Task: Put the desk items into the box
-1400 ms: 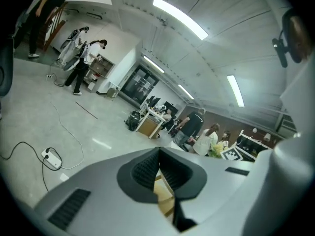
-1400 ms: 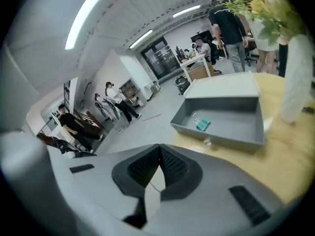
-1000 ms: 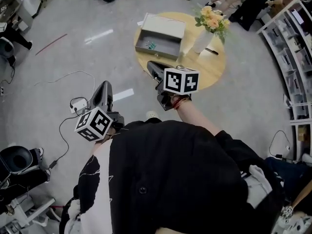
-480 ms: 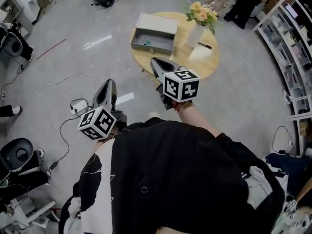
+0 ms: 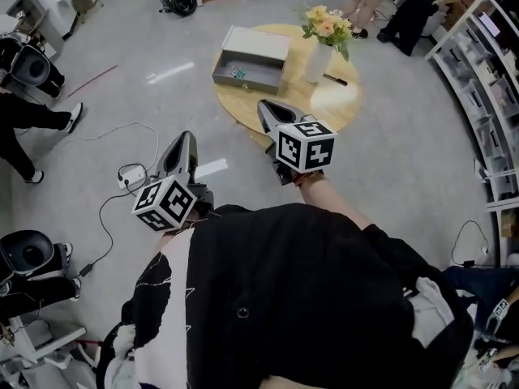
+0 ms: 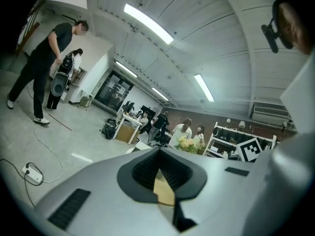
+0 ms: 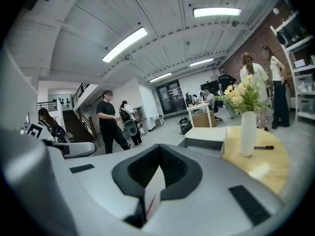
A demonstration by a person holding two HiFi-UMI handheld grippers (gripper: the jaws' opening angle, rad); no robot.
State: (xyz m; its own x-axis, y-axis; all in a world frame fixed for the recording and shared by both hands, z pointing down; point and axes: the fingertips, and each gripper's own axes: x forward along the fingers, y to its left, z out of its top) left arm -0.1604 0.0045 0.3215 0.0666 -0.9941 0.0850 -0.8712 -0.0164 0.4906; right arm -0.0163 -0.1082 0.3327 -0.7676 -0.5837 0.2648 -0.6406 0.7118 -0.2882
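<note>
L claw [image 5: 183,138] and R claw [image 5: 268,106] are both fully closed, pads together, nothing btwn them. That fits, since neither is near anything to grab. Both are held out in front of the body, pointing toward the round bench [image 5: 345,108]. R claw leads, its tip over the bench's near edge in the head view; L claw hangs back over the floor [image 5: 122,79]. Box [image 5: 243,78] sits on the bench's left side w/ lid [image 5: 259,42] tipped back, so it's open for drop-ins. A small teal thing [image 5: 237,73] lies inside, too small to ID. Pen [image 5: 335,79] lies on bare wood just beside the vase [image 5: 318,61], well apart from both claws. It's prob. the item left to pick, and the vase is close enough to get knocked. Next, I'd guess: close in, then open R claw over the pen.
</note>
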